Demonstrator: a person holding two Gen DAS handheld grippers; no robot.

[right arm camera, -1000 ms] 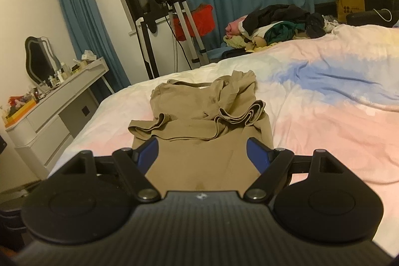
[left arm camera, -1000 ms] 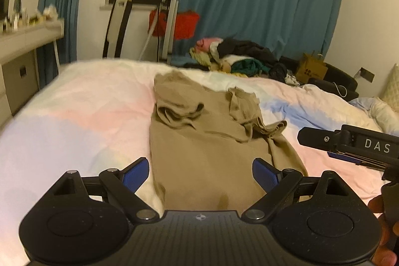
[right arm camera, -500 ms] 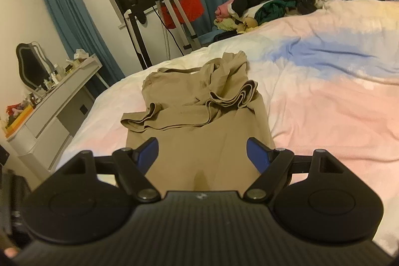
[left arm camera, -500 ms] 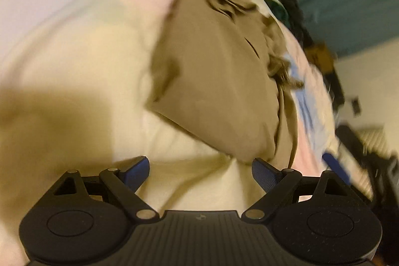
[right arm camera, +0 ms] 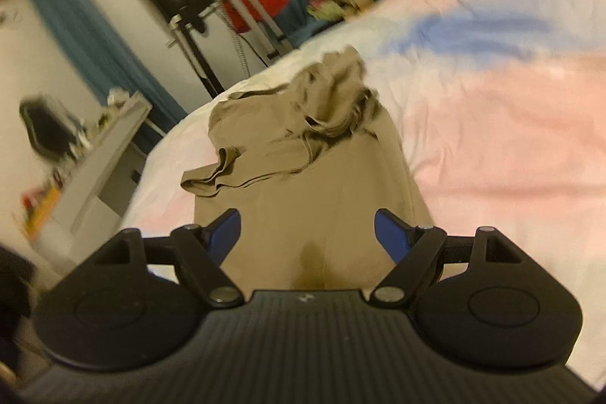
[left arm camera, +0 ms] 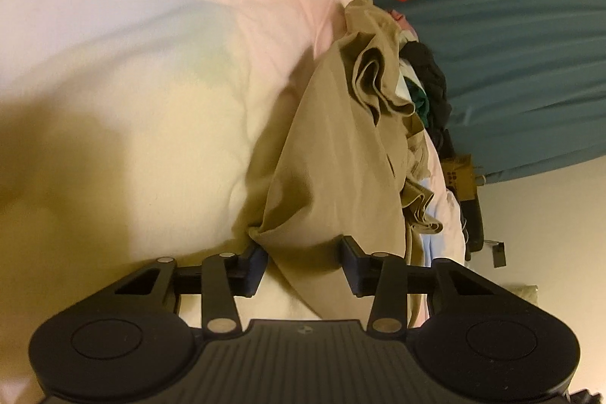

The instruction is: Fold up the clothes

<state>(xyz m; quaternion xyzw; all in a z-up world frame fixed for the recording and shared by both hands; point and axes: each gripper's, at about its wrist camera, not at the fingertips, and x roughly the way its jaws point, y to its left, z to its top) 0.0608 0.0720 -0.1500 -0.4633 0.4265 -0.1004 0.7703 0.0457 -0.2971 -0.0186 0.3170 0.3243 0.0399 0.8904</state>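
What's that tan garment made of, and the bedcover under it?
The tan garment looks like a thin, soft matte knit: it drapes limply and bunches into small ruffled folds at its far end. The bedcover seems a smooth matte cotton-like fabric, with fine creases and pastel dyed patches. The exact fibres can't be told.

matt tan cloth garment (left arm camera: 333, 154), soft bedsheet (left arm camera: 132, 82)
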